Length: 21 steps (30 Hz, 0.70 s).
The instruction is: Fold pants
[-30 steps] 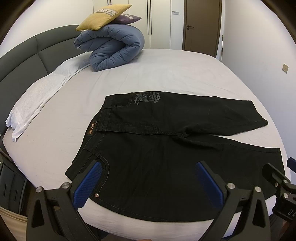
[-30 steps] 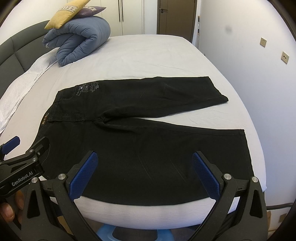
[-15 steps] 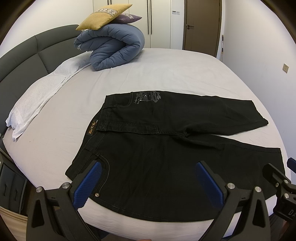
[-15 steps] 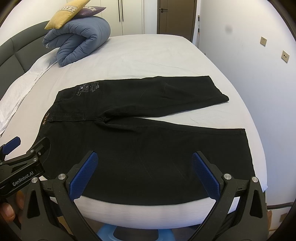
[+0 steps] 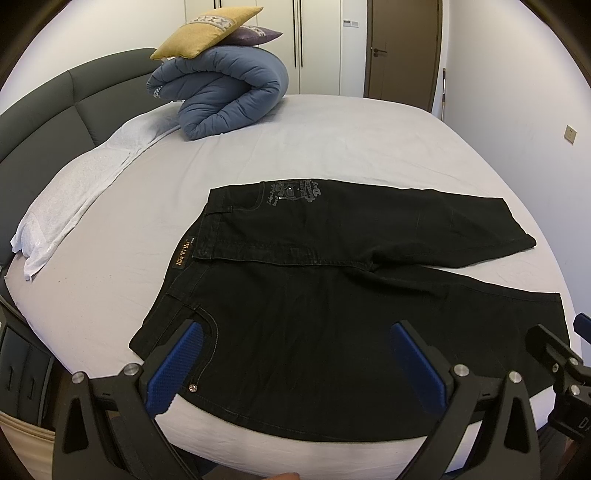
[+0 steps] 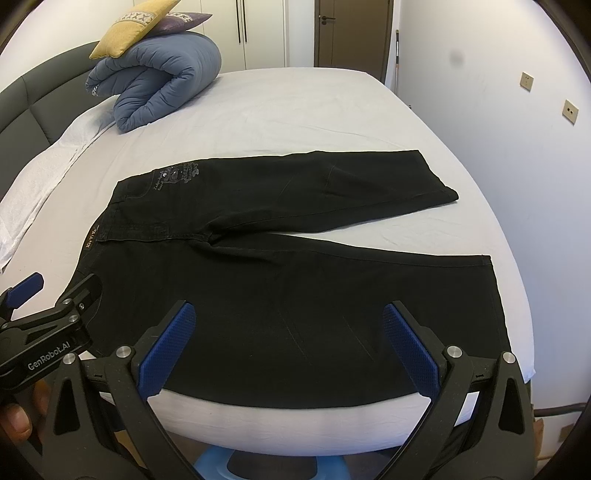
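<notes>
Black pants [image 5: 332, 295] lie flat on the white bed, waistband to the left, both legs spread toward the right; they also show in the right wrist view [image 6: 295, 266]. My left gripper [image 5: 295, 332] is open and empty, hovering above the near hip and pocket. My right gripper [image 6: 288, 314] is open and empty, hovering above the near leg. The left gripper's body shows at the left of the right wrist view [image 6: 48, 332]; the right gripper's body shows at the right of the left wrist view [image 5: 561, 369].
A rolled blue duvet [image 5: 225, 92] with a yellow pillow [image 5: 207, 31] sits at the bed's far left. A white towel [image 5: 85, 184] lies along the grey headboard [image 5: 44, 110]. A wall [image 6: 517, 129] stands right of the bed. A blue stool [image 6: 273, 465] sits below the bed's near edge.
</notes>
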### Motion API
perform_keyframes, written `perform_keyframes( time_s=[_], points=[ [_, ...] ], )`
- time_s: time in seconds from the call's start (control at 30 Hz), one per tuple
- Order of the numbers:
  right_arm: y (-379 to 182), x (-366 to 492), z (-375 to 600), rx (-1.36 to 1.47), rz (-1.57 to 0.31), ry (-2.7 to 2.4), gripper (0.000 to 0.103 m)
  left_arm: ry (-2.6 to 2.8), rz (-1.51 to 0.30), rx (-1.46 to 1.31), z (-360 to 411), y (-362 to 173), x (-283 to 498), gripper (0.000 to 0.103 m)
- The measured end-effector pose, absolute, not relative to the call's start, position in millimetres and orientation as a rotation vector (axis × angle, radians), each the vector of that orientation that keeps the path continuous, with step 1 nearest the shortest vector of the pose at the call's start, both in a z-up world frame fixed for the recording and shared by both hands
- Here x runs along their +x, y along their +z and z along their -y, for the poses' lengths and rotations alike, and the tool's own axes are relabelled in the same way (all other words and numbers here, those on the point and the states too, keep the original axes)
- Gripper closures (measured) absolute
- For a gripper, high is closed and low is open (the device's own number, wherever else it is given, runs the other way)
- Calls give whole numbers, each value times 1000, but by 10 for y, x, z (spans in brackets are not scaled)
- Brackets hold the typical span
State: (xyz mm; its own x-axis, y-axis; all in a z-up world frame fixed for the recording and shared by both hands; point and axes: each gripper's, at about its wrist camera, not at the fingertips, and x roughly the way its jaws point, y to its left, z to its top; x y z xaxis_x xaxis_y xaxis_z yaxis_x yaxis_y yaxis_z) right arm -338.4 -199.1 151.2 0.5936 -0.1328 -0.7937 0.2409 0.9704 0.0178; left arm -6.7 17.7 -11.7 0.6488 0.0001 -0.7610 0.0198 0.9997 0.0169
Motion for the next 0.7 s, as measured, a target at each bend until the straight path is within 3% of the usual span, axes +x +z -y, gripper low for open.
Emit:
perform_keyframes(
  time_s=[0.7],
  points=[
    [1542,-3255,2071,138,-931,-194,0,-9,-861,54,-143,-159,18,0]
  ],
)
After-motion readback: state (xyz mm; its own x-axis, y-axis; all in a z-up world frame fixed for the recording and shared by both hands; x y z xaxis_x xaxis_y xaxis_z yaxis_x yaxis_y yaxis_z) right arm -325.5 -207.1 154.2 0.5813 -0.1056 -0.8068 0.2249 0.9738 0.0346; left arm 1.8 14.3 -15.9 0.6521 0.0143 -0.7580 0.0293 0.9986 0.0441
